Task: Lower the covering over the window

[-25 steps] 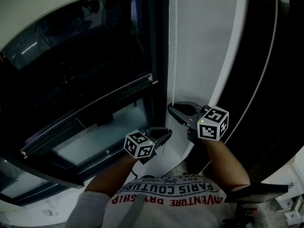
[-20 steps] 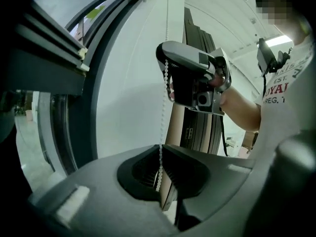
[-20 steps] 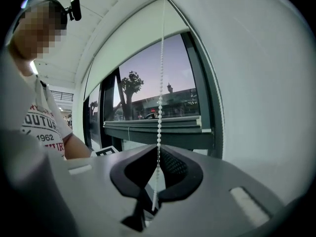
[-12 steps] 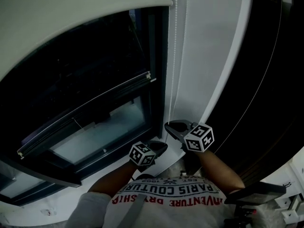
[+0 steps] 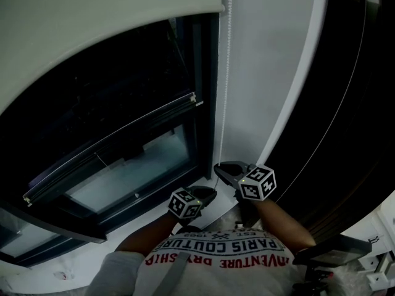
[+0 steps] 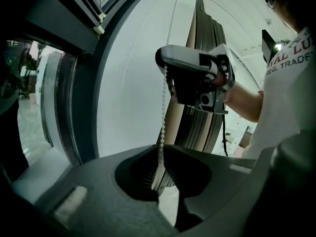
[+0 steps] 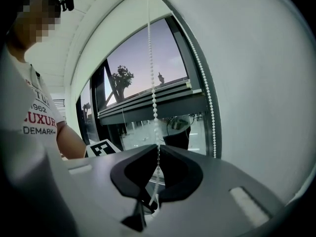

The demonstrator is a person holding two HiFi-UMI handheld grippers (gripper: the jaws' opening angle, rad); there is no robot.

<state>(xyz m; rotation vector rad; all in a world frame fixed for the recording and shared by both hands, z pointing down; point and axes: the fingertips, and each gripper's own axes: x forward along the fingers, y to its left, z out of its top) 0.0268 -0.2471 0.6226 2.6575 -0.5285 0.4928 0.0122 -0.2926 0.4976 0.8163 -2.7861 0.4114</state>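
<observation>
A white roller blind [image 5: 92, 36] covers the top of a dark window [image 5: 117, 122]. Its white bead chain [image 5: 226, 73] hangs down the right side of the frame. In the head view my right gripper [image 5: 218, 168] is shut on the chain. Just below and to its left, my left gripper [image 5: 210, 192] is shut on the same chain. In the left gripper view the chain [image 6: 165, 88] passes the right gripper [image 6: 167, 68] and ends pinched in the left gripper [image 6: 159, 151]. In the right gripper view one strand [image 7: 153, 83] runs into the shut right gripper [image 7: 158, 151]; a second strand [image 7: 207, 98] hangs free.
A white wall strip [image 5: 271, 60] runs beside the chain, with a dark panel [image 5: 364, 103] to its right. The window's dark frame post [image 5: 207, 91] stands just left of the chain. A white sill [image 5: 216, 211] lies under the grippers. A dark device [image 5: 333, 248] sits at lower right.
Both grippers have moved down together, keeping hold of the bead chain. The blind's lower edge has come further down over the window.
</observation>
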